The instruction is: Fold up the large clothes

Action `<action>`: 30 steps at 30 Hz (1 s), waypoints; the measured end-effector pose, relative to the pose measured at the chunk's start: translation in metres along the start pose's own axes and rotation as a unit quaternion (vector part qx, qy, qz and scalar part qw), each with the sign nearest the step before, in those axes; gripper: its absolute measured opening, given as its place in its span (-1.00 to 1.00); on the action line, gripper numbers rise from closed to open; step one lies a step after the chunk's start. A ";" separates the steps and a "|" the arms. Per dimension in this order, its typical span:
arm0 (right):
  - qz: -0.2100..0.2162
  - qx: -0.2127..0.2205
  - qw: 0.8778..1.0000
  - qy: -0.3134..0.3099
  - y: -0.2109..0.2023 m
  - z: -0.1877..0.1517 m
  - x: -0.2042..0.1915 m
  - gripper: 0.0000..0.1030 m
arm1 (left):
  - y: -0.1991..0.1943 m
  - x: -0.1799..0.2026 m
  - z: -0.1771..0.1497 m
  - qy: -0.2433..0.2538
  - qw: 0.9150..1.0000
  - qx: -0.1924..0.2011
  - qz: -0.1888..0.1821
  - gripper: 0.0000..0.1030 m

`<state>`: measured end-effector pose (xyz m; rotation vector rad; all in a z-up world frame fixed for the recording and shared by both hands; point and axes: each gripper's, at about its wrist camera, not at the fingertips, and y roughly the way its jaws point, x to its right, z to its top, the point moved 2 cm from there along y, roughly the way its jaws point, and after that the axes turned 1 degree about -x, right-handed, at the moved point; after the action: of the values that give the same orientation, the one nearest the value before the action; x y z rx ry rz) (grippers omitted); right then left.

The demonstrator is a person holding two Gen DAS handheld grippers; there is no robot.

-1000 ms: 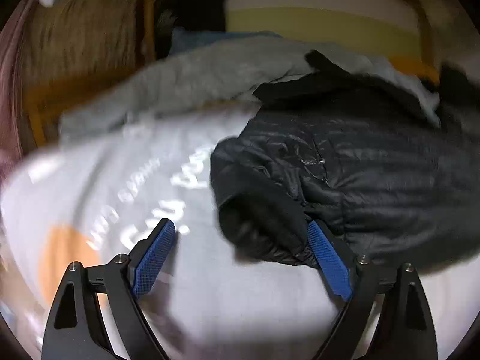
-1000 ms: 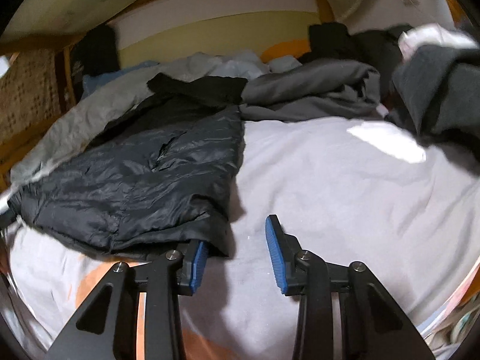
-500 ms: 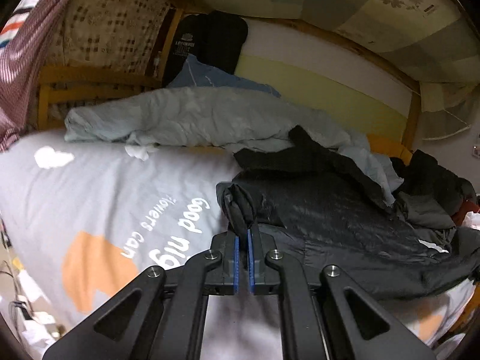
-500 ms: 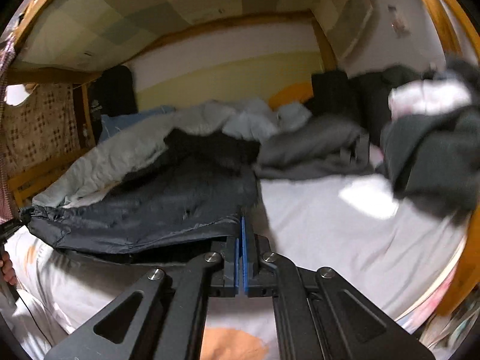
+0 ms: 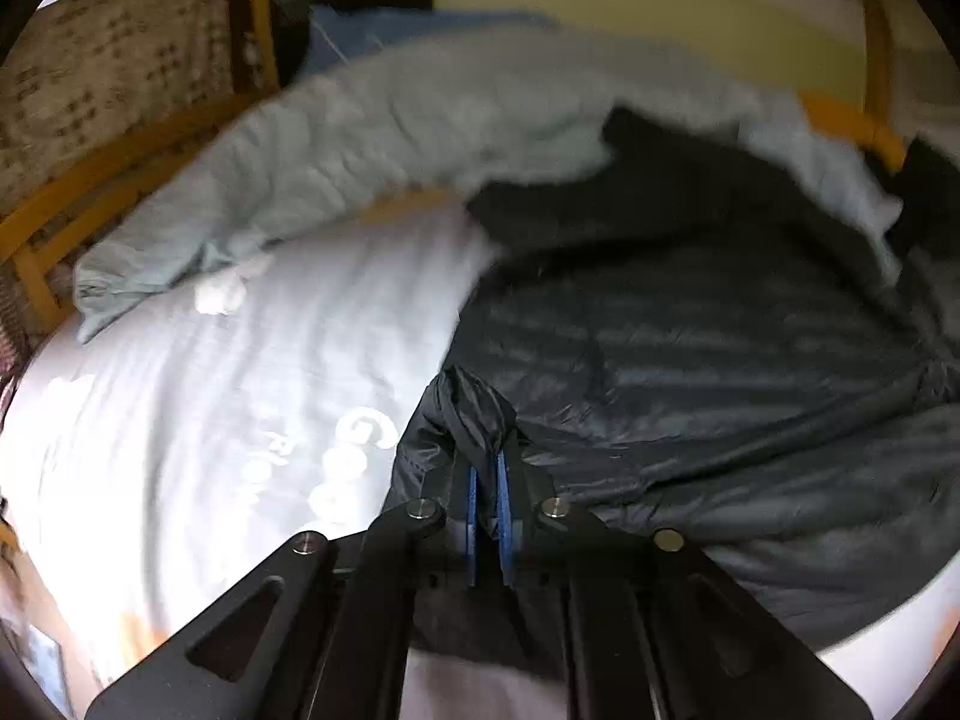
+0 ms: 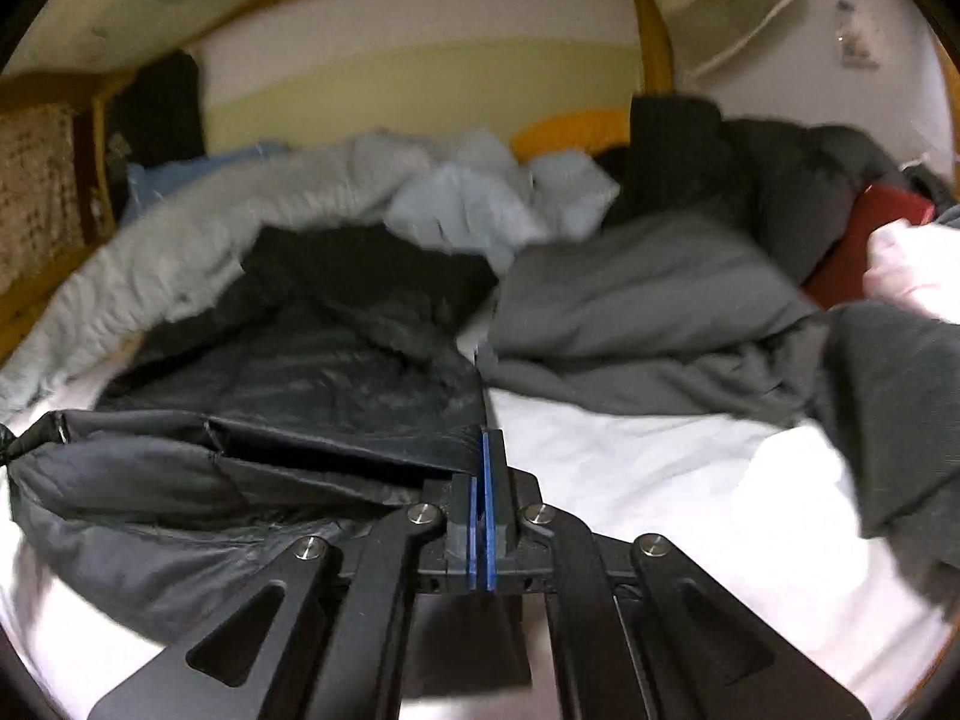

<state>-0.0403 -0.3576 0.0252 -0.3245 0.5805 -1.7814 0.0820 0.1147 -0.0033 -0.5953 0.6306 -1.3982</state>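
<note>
The bed (image 5: pixel 180 396) carries everything; its pale sheet with printed letters lies under a heap of clothes along the far side, with a light blue blanket (image 5: pixel 372 138) at the back and a grey garment (image 6: pixel 630 312) to the right. The jacket (image 5: pixel 720 372), dark and quilted, lies spread across the middle of the bed, and it is the thing being folded.

A second ago both tongs stood apart at the near edge of the jacket; now both are together on it. The left tongs (image 5: pixel 487 468) are clamped on a bunched corner of the hem, and the right tongs (image 6: pixel 483 462) are clamped on the other corner of the same edge; in the right view this edge now hangs stretched and raised above the sheet, where before it lay flat.

I judge that the grasp is finished and the fold has begun; the next move would carry the lifted edge over toward the far side of the jacket.
</note>
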 end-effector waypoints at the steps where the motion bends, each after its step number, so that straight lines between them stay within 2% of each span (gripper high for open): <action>1: 0.001 -0.010 1.000 0.000 0.013 -0.003 0.001 -0.97 | 0.014 0.001 0.000 0.001 1.000 -0.015 -0.002 -0.87; 3: 0.001 -0.032 0.999 0.006 0.037 -0.010 0.005 -0.97 | 0.030 0.003 -0.001 -0.002 1.000 -0.025 -0.011 -0.87; 6: 0.016 -0.062 0.998 0.012 0.058 -0.019 0.008 -0.97 | 0.033 0.007 -0.005 0.014 1.000 0.001 -0.015 -0.84; 10: 0.042 -0.071 0.997 -0.004 0.052 -0.022 0.014 -0.97 | 0.000 0.010 -0.014 0.062 0.998 0.029 -0.003 -0.69; 11: 0.049 -0.073 0.996 -0.013 0.048 -0.021 0.015 -0.97 | -0.015 0.006 -0.016 0.060 0.997 0.047 -0.004 -0.36; 12: 0.052 -0.069 0.996 -0.022 0.040 -0.020 0.015 -0.97 | -0.030 0.001 -0.020 0.053 0.997 0.062 -0.004 0.12; 13: 0.052 -0.063 0.996 -0.032 0.031 -0.020 0.015 -0.95 | -0.045 -0.004 -0.025 0.043 0.996 0.075 -0.001 0.32; 14: 0.053 -0.058 0.996 -0.042 0.022 -0.019 0.014 -0.83 | -0.057 -0.006 -0.028 0.038 0.996 0.085 0.000 0.44; 15: 0.053 -0.054 0.996 -0.050 0.014 -0.019 0.015 -0.75 | -0.068 -0.007 -0.031 0.039 0.995 0.094 0.000 0.43; 17: 0.050 -0.048 0.996 -0.054 0.001 -0.017 0.016 -0.25 | -0.082 -0.007 -0.036 0.043 0.994 0.101 -0.003 0.43; 19: 0.052 -0.042 0.997 -0.041 -0.010 -0.016 0.020 -0.10 | -0.095 -0.004 -0.042 0.044 0.993 0.108 -0.013 0.43; 24: 0.063 -0.005 0.998 0.000 -0.036 -0.020 0.030 -0.10 | -0.106 0.031 -0.068 0.083 0.989 0.104 -0.068 0.44; 26: 0.086 0.001 0.996 0.022 -0.042 -0.028 0.028 -0.10 | -0.100 0.055 -0.077 0.090 0.986 0.089 -0.109 0.42; 28: 0.135 -0.009 0.991 0.020 -0.043 -0.042 0.006 -0.10 | -0.084 0.087 -0.085 0.112 0.979 0.063 -0.156 0.19; 29: 0.142 -0.012 0.990 0.008 -0.042 -0.046 -0.004 -0.10 | -0.075 0.101 -0.088 0.128 0.980 0.042 -0.147 -0.01; 30: 0.142 -0.017 0.989 -0.027 -0.040 -0.054 -0.026 -0.10 | -0.066 0.112 -0.088 0.135 0.981 0.035 -0.133 -0.09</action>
<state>-0.0926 -0.3126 0.0037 -0.2955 0.5882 -1.4855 -0.0196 -0.0036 -0.0236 -0.4471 0.7325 -1.7646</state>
